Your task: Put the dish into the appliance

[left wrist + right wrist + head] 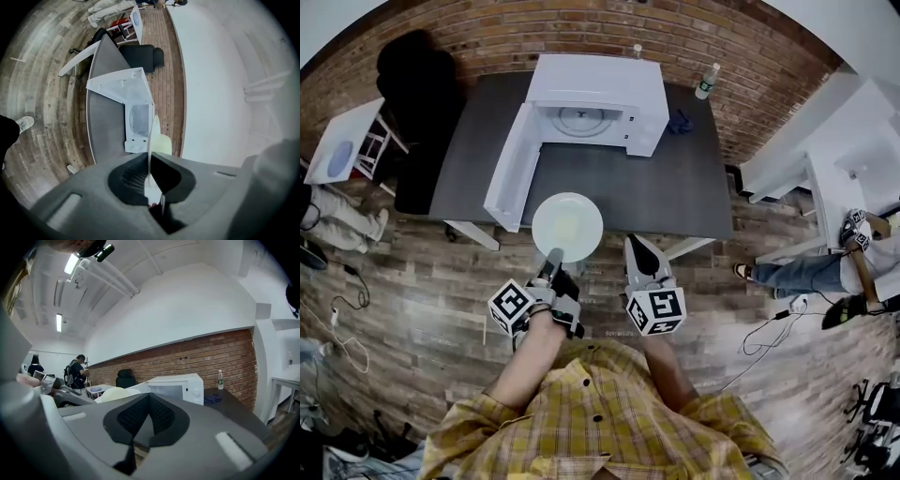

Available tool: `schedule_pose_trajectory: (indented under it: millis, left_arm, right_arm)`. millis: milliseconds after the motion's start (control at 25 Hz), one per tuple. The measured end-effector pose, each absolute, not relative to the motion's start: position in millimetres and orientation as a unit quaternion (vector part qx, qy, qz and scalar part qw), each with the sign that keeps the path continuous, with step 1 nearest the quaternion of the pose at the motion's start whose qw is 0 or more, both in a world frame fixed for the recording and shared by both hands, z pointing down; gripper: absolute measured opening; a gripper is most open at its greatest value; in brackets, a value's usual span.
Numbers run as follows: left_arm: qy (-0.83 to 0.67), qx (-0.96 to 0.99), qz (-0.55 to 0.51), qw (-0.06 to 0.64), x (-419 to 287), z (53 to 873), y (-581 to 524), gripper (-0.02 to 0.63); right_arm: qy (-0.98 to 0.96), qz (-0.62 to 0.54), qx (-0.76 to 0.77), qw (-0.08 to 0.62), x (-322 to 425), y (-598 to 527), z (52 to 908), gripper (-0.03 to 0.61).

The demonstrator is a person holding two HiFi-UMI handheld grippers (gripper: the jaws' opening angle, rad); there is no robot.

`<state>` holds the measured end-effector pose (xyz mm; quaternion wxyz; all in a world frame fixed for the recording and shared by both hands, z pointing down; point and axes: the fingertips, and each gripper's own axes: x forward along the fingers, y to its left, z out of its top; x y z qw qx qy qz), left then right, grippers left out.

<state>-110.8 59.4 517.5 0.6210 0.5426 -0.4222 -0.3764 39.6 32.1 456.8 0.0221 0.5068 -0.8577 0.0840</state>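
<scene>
**A:** The white plate is being pinched at its near rim by the left gripper, whose jaws are clamped tight on the edge. It is being held in the air by the near edge of the tabletop, not resting on it.

**B:** And the right gripper is being held alongside, jaws pressed together on nothing.

**A:** The carry to the appliance is being judged as the step in hand. The microwave is standing well ahead, its door swung wide to the left and its turntable bare.

**B:** So a reach across the tabletop is being called for next. The plate is to be held level, passed through the opening clear of the door's edge, then lowered onto the turntable.

**A:** As for orientation, the plate is being held flat and face up. The gripped rim is being pointed toward the person and the free rim toward the microwave. Being round, it is offering no long axis.
</scene>
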Motion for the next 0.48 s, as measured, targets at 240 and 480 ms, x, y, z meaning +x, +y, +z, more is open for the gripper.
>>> schedule_pose_trajectory:
  millis: [240, 480]
  left_arm:
    - [-0.406, 0.547, -0.369, 0.632, -128.7, 516.2, 2.7, 0.008]
    - [-0.403, 0.564, -0.339, 0.636, -144.9, 522.2, -33.5, 0.008]
  right_arm:
    - [-0.852, 0.095, 0.514, 0.010, 19.0, -19.7, 455.9, 0.000]
    - [-0.840, 0.088, 0.535, 0.010, 4.8, -53.2, 453.1, -0.002]
